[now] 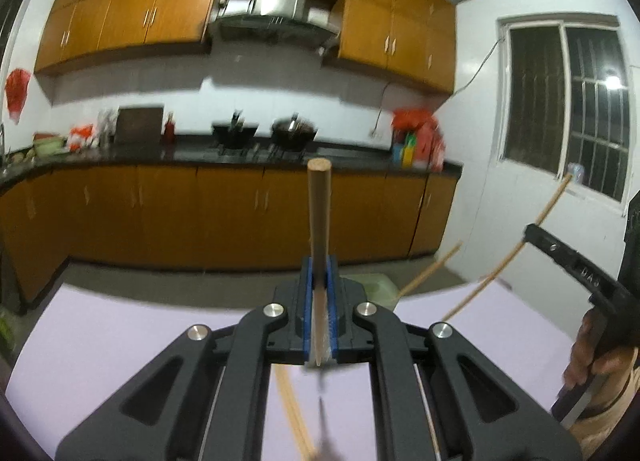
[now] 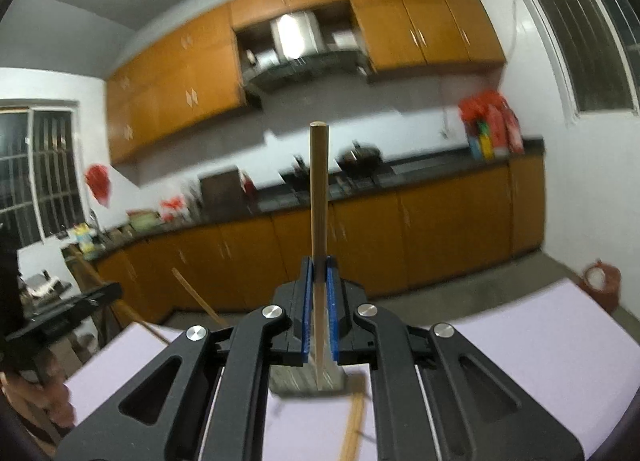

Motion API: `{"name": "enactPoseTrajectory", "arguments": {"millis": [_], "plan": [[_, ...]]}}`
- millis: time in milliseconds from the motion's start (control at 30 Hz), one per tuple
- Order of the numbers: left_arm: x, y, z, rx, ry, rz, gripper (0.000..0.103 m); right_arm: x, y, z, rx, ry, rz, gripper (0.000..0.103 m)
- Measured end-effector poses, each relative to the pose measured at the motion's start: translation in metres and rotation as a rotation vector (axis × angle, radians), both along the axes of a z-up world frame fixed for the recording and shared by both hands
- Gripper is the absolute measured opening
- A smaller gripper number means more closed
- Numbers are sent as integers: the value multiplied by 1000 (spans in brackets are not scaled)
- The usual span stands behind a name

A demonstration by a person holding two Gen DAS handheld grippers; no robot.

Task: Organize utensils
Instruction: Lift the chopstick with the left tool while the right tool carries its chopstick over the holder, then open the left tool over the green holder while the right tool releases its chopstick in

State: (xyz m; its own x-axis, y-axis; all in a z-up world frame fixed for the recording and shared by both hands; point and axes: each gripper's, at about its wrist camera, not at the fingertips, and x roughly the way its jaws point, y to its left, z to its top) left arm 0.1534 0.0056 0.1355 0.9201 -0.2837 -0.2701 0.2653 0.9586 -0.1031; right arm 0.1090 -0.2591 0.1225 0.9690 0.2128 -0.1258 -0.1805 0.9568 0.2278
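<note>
In the left wrist view my left gripper [image 1: 319, 263] is shut on a wooden chopstick [image 1: 319, 205] that sticks out past the blue pads, lifted over the lilac table [image 1: 100, 341]. In the right wrist view my right gripper [image 2: 319, 261] is likewise shut on another wooden chopstick [image 2: 319, 189]. Each gripper shows in the other's view: the right gripper [image 1: 534, 233] at the right edge with its chopstick [image 1: 500, 269], the left gripper [image 2: 108, 291] at the left edge. Loose chopsticks [image 1: 294, 417] [image 2: 354, 425] lie on the table below. A grey metal holder [image 2: 304, 381] sits under the right gripper.
A further thin stick [image 1: 430, 269] slants up beside a pale green thing [image 1: 376, 283] at the table's far edge. Beyond are orange kitchen cabinets [image 1: 200, 213], a dark counter with woks [image 1: 294, 133], and a barred window [image 1: 568, 109]. A person's hand [image 1: 592, 357] holds the right gripper.
</note>
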Motion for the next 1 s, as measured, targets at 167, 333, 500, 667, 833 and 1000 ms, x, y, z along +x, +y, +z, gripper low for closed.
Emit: {"name": "enactPoseTrajectory", "arguments": {"millis": [167,333,500,667,833,1000], "plan": [[15,-25,24,-22,-105,26,8,20,20,17,-11,-110,-3,8],[44,-36,20,-47,-133,66,8,56,32,4,-43,-88,-15,8],[71,-41,-11,-34,-61,60,8,83,35,-22,-47,9,-6,8],[90,-40,-41,-39,29,45,8,89,41,-35,-55,74,9,8],[95,-34,-47,-65,48,45,10,86,43,-34,-58,98,16,10],[90,-25,-42,-107,48,33,19,79,39,-26,-45,109,12,28]]}}
